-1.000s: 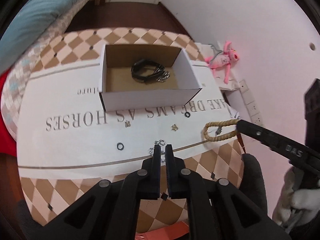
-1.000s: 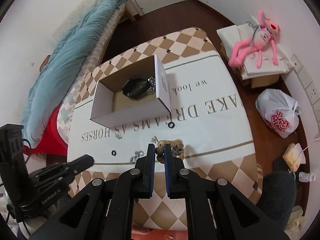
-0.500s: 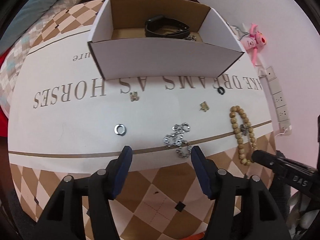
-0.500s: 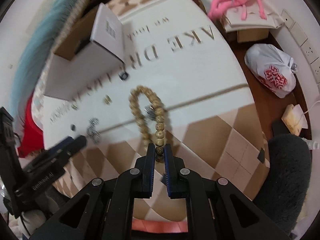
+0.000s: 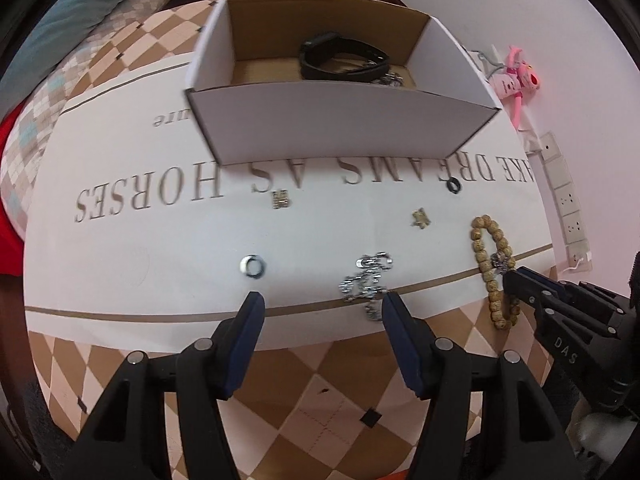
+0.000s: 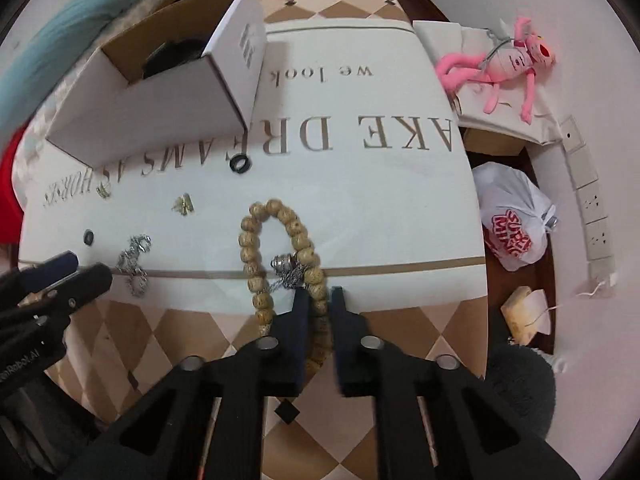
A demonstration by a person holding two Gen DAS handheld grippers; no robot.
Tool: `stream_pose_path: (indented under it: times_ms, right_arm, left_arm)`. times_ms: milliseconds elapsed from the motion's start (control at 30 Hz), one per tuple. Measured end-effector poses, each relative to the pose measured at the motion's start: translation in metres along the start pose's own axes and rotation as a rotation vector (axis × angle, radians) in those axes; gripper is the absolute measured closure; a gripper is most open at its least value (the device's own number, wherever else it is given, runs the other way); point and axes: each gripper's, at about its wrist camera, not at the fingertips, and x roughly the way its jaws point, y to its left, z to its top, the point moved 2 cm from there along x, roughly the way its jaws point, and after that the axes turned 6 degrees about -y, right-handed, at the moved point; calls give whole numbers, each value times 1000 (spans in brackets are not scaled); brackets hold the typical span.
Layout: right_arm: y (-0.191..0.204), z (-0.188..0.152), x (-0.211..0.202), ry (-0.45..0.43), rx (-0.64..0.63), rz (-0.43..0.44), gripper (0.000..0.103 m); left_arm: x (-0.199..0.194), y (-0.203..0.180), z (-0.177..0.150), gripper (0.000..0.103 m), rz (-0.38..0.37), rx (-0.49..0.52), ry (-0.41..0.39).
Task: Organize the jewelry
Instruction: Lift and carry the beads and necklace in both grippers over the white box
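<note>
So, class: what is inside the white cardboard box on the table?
Inside the white cardboard box lies a black strap-like band, with a bit of silver chain beside it. The front wall hides the nearest part of the floor, so anything there cannot be seen.

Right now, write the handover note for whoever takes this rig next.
Left gripper: open, empty, hovering by the silver chain.
Right gripper: jaws closing, with the near side of the wooden bead bracelet between them.
Done: black band in the cardboard box.
Left on the tablecloth: bracelet, chain, silver ring, black ring, two small gold pieces.
</note>
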Motion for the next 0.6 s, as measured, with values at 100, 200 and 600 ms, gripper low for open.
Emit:
stream_pose_path:
  times_ms: [100,200,600]
  right_arm:
    - [-5,-3,3,-6,23,9,94]
    - [-17,-5,3,-6,61,18,94]
    - [-27,-4,-5,-11,130,57,94]
  left_arm:
    - [4,-14,2,45,-15,33,8]
    - [12,-31,5,45,-19,80,27]
    - [12,-43,9,98,-59,167,0]
